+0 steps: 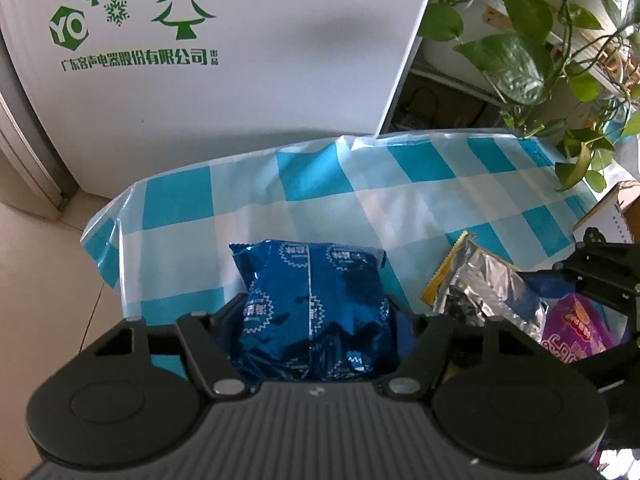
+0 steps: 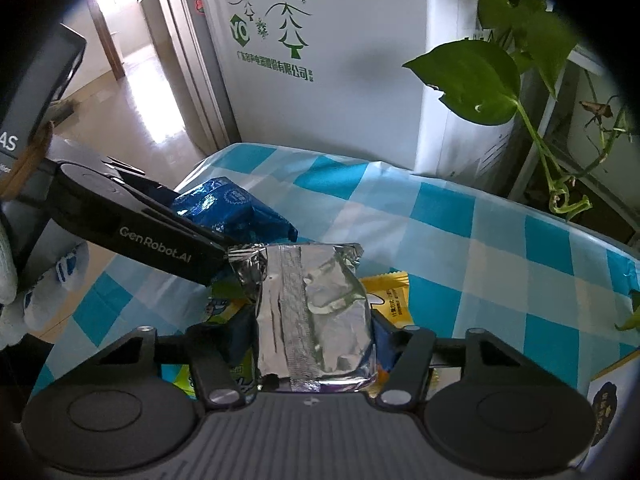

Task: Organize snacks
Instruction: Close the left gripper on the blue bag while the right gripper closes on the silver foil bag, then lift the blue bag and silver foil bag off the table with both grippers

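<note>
My left gripper [image 1: 316,312] is shut on a shiny blue snack packet [image 1: 312,300] and holds it above the blue-and-white checked tablecloth [image 1: 420,184]. My right gripper [image 2: 312,328] is shut on a silver foil snack packet [image 2: 316,312], held above a small pile of snacks. The right wrist view shows the left gripper [image 2: 160,232] with the blue packet [image 2: 228,208] just left of the foil packet. The left wrist view shows the foil packet [image 1: 488,288] and the right gripper's body at the right edge.
A yellow packet [image 2: 390,300] and a yellow-green packet [image 2: 236,376] lie under the foil one; a purple packet [image 1: 576,332] lies beside them. A white box [image 2: 612,404] stands at the right. A white fridge [image 1: 240,60] stands behind the table, a leafy plant [image 1: 540,60] at the back right.
</note>
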Available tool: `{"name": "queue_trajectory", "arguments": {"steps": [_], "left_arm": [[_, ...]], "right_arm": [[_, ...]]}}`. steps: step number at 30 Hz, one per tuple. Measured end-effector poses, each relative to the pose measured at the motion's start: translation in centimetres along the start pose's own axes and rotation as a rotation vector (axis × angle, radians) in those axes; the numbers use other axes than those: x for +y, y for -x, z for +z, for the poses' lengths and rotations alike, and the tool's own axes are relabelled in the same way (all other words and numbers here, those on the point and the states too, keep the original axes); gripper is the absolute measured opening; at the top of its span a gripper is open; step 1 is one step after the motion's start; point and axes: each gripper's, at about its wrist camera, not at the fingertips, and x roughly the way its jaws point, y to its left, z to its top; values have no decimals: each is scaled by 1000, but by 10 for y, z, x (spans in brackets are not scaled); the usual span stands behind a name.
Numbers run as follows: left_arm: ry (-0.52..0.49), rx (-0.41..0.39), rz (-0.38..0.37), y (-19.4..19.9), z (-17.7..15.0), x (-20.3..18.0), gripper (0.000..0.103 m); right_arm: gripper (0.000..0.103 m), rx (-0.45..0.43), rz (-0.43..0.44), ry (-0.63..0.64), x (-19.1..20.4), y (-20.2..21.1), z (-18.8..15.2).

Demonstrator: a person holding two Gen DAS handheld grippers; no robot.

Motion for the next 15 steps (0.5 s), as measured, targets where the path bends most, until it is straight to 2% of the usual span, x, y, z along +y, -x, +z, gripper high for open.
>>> {"name": "queue_trajectory", "arguments": {"steps": [15], "left_arm": [[-13, -77, 24, 27, -10, -12, 69]], "right_arm": [[65, -49, -72, -66, 9, 18, -3]]}}
